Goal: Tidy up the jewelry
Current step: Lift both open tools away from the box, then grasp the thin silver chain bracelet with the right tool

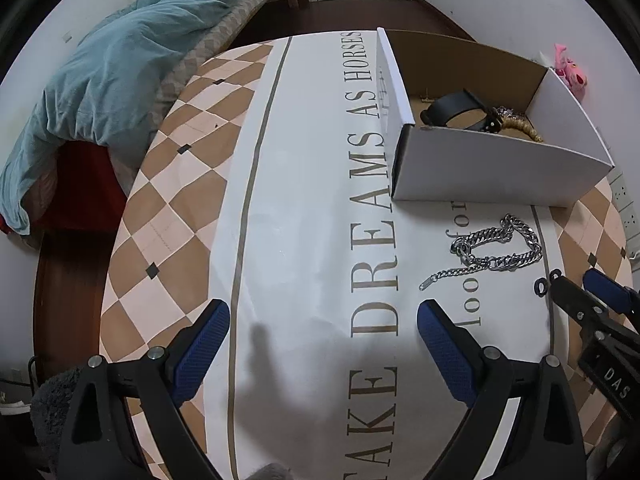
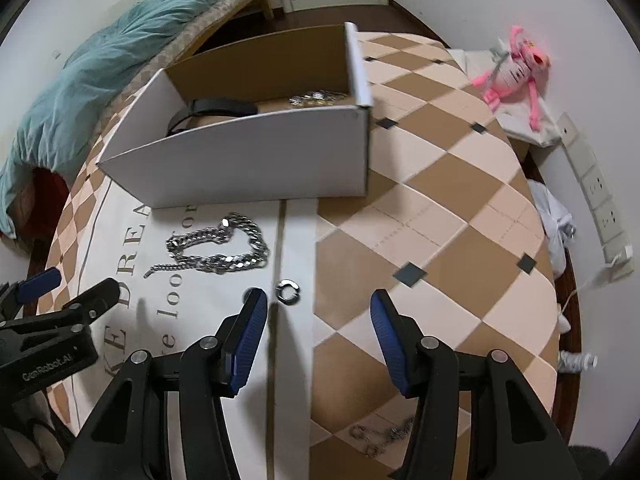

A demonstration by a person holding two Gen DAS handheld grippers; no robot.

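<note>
A white cardboard box [image 1: 500, 168] [image 2: 256, 164] stands open on the table. Inside lie a black band [image 1: 456, 110] [image 2: 218, 107] and gold-toned jewelry [image 1: 520, 124] [image 2: 318, 98]. A heavy silver chain [image 1: 496, 246] [image 2: 218, 244] lies on the cloth in front of the box. A small silver ring [image 2: 287, 286] lies just past my right gripper's left finger; two small dark rings [image 1: 541, 286] show in the left wrist view. My left gripper [image 1: 322, 332] is open and empty over the lettered cloth. My right gripper [image 2: 318, 320] is open and empty. A thin chain [image 2: 380, 434] lies under it.
The round table has a checkered cloth [image 2: 440, 208] with a white lettered runner [image 1: 320, 200]. A bed with a teal quilt [image 1: 120, 60] stands to the left. A pink plush toy [image 2: 516, 68] and wall sockets [image 2: 600, 192] are at the right.
</note>
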